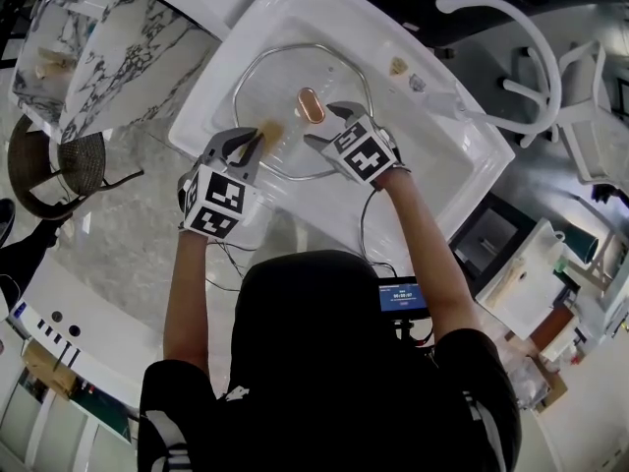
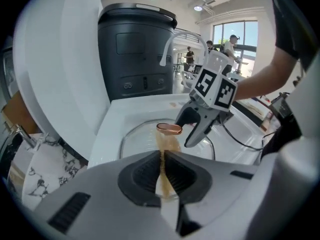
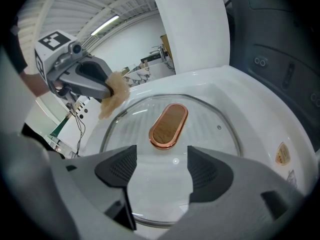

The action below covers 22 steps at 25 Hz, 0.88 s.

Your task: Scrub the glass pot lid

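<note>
One glass pot lid (image 1: pixel 280 82), with one copper-rimmed oval handle (image 1: pixel 311 105), lies flat inside one white sink (image 1: pixel 211 94). Two grippers are over it. The left gripper (image 2: pixel 163 170) is pinched tight on one tan scrub pad (image 2: pixel 167 145), which hangs over the glass. The right gripper (image 3: pixel 159 165) is spread wide, holding nothing, above the lid's near edge.

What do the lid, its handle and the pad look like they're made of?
Lid: clear glass, the white basin shows through, metal-looking rim. Handle: shiny copper-coloured edge, probably metal, around a brown wood-grain inset. Pad: tan, fuzzy, ragged-edged, likely fibre or sponge.
</note>
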Each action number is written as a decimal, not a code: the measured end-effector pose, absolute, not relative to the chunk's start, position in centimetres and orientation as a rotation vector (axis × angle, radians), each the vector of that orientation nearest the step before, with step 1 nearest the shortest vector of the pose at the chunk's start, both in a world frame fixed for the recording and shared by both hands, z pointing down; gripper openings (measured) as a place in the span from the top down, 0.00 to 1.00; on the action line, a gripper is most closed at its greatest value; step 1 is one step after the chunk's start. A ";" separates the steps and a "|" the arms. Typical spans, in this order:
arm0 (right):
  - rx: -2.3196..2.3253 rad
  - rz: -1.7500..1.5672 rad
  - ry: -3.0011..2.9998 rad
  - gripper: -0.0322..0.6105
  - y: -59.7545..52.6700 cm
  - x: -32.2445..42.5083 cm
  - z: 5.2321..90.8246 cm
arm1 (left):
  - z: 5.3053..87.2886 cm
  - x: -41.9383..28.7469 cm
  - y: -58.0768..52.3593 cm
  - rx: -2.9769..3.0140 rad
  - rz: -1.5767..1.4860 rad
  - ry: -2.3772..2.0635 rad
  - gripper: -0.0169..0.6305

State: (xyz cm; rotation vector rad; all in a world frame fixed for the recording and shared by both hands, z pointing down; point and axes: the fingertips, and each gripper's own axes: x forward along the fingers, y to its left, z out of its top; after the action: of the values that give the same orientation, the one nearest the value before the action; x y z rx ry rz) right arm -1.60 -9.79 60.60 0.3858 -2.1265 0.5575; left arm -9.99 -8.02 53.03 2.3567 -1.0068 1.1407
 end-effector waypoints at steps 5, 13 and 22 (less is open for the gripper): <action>0.388 0.558 -2.126 0.48 -9.6 -1.5 60.6 | 54.6 -8.9 -7.6 2.384 1.268 -0.832 0.95; 0.396 0.557 -2.137 0.48 -9.8 -1.6 60.6 | 57.2 -8.0 -7.2 2.363 1.365 -0.713 0.95; 0.390 0.550 -2.133 0.48 -9.7 -1.5 60.7 | 58.8 -8.4 -7.8 2.324 1.370 -0.711 0.95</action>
State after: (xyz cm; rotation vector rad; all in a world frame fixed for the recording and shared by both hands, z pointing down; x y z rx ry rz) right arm -1.50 -9.73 60.71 0.3898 -2.1330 0.5501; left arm -8.38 -7.76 58.83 2.3241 -0.7115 1.3700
